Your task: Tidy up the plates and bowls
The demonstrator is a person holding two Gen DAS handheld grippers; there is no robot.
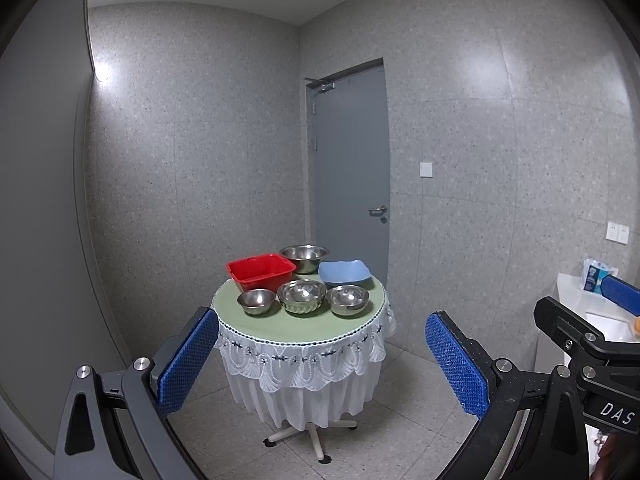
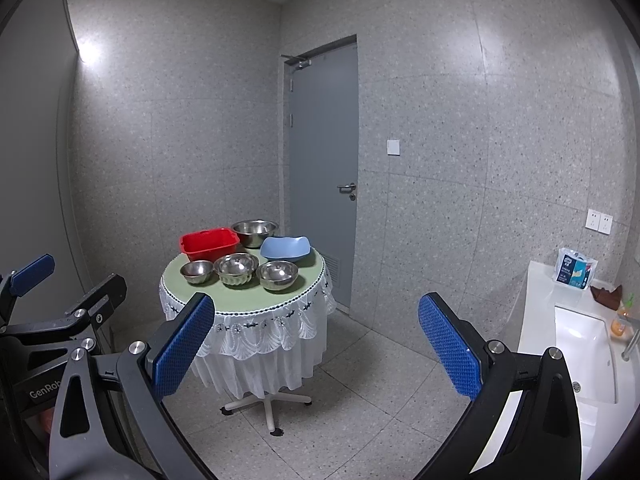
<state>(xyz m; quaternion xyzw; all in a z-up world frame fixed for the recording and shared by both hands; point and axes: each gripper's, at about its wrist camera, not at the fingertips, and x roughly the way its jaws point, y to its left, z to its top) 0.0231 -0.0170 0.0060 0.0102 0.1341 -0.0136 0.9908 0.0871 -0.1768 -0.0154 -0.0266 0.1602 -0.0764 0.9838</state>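
Nearest to us, our left hand-held gripper [image 1: 322,360] is spread wide with nothing between its blue pads, and our right hand-held gripper [image 2: 316,346] is spread just as wide and also holds nothing. Both are held in the air, well apart from the dishes, aimed at a small round worktop [image 1: 320,326] covered by a pale green top with a white lace skirt [image 1: 304,376], standing on a white star base [image 1: 310,438] on the speckled tile floor [image 1: 400,412].

On the near side of the worktop we see three steel bowls in a row: a small steel bowl [image 1: 256,301] on the left, a fluted steel bowl [image 1: 302,297] in the middle that seems to have another bowl nested inside it, and a plain steel bowl [image 1: 347,300] on the right. They sit just beside one another; we cannot tell whether their rims touch.

Behind that row, on the far left, sits a red rectangular tub [image 1: 261,271]. To its right at the far edge stands a large steel mixing bowl [image 1: 304,258], and right of that, slightly nearer, a light blue squarish bowl [image 1: 344,273].

To the right of the room, in the right wrist view, a white counter with a sink [image 2: 582,336] carries a packet of tissues [image 2: 576,270]. Beyond the worktop, a grey door [image 1: 350,168] with a lever handle stands closed in the speckled wall, with a white wall switch [image 1: 426,169] to its right.
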